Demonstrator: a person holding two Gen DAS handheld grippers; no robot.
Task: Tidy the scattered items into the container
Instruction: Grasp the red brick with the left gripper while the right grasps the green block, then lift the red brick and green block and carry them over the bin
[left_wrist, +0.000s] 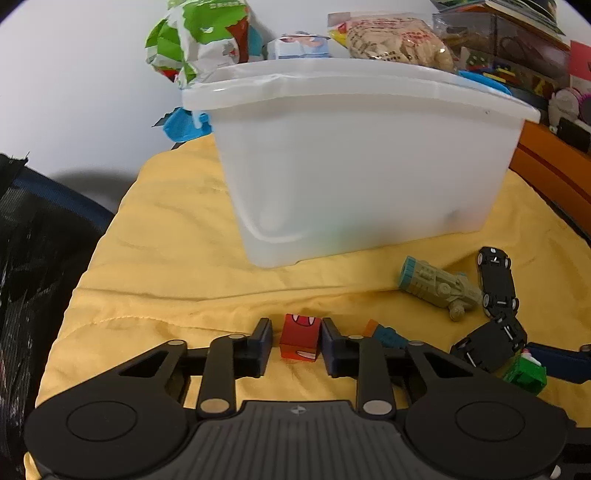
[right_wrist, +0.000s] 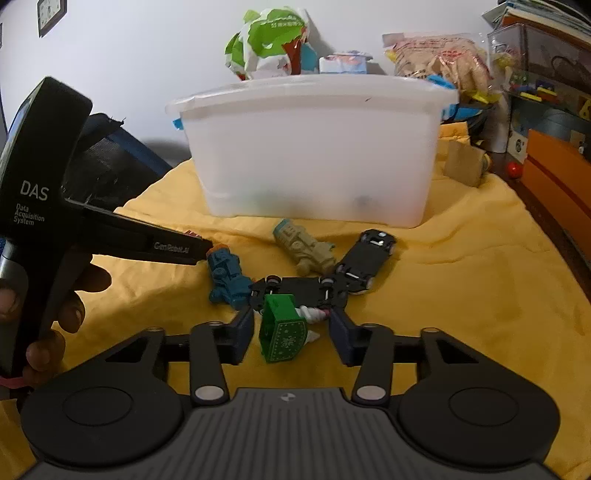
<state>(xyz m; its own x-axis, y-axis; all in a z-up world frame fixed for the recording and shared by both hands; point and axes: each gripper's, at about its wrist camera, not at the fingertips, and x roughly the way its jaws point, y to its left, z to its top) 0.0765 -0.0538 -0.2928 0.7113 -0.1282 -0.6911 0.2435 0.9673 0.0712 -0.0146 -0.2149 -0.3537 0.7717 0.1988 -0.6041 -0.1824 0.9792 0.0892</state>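
Observation:
A red cube (left_wrist: 299, 338) with a toothed mouth printed on it sits on the yellow cloth (left_wrist: 166, 266), and my left gripper (left_wrist: 297, 328) is shut on it. My right gripper (right_wrist: 291, 317) stands open around a green toy box (right_wrist: 282, 332), with a gap on the right side. The translucent white container (left_wrist: 354, 166) stands just beyond. Scattered in front of it lie a khaki toy vehicle (right_wrist: 304, 251), a teal one (right_wrist: 225, 275) and two overturned black cars (right_wrist: 365, 258) (right_wrist: 295, 291).
Snack bags (right_wrist: 269, 40) and boxes crowd the space behind the container. An orange cabinet (right_wrist: 557, 177) and shelves of clutter stand on the right, and a dark mesh chair back (left_wrist: 33, 240) on the left. A hand (right_wrist: 70, 299) holds the left gripper's handle.

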